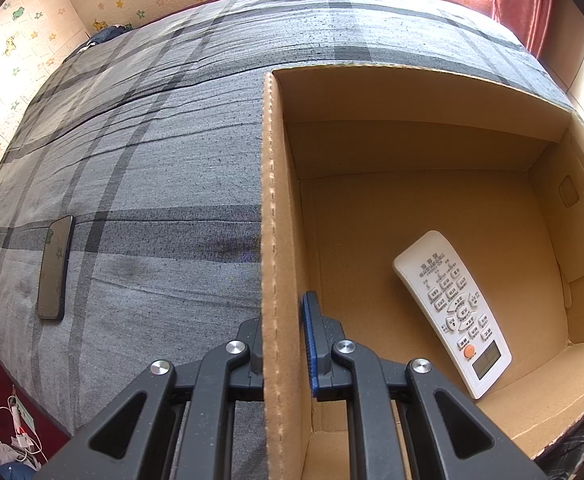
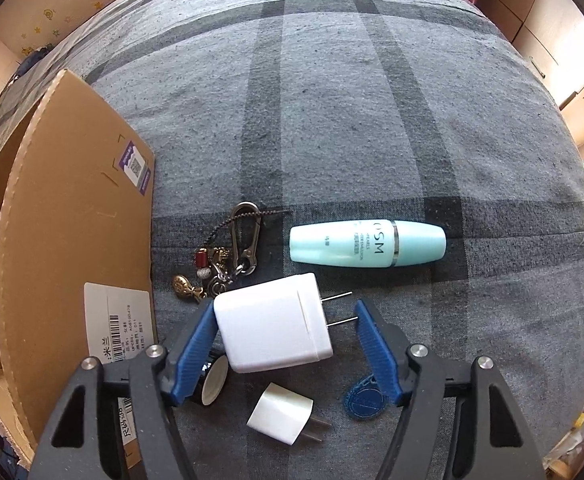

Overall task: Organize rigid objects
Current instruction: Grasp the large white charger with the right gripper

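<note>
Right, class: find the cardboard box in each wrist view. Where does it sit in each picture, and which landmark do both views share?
Left wrist: the cardboard box fills the right half, open, with a white remote inside; the left gripper straddles its left wall.
Right wrist: the box stands at the left edge, outer wall and labels showing.
Shared landmark: the grey plaid bedsheet under everything.

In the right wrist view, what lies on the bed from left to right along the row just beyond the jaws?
Cardboard flap → keychain → white charger → teal bottle.
</note>
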Motion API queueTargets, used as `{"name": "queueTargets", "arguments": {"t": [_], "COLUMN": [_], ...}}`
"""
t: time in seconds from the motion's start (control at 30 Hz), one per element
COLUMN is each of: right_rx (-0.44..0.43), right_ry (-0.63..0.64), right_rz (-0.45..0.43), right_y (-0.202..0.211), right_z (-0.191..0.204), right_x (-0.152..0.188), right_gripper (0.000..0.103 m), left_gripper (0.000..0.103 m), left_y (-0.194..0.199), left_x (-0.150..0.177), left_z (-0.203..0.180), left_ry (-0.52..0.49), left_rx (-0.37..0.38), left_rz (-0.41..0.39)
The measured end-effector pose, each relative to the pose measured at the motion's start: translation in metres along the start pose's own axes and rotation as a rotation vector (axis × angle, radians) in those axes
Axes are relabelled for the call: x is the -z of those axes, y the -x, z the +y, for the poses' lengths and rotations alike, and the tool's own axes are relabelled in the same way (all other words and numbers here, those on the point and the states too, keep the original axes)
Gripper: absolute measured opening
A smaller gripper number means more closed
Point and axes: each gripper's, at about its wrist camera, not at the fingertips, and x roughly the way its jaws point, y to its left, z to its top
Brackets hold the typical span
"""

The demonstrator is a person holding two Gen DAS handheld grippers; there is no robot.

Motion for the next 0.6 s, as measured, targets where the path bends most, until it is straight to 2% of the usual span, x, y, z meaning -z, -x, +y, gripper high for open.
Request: {"name": "queueTargets", "arguments": {"t": [0.4,0.6], "right_rx": [0.02,0.026], "right_ry": [0.007,0.044], "right_rz": [-0.045,-0.076], "right_y": [0.055,0.087], "right_z": [-0.01,0.004], "right_x": [0.0,-0.005], "right_gripper": [0.073,0.073], "left_gripper": [0.013,0.013], "left_y": [-0.001,-0.001], "left_x": [0.001,0.0], "left_z": [-0.001,-0.001], "left_ry": [0.0,0.002], "left_rx": [0.0,0.001], "left_rz": [0.001,0.001]}}
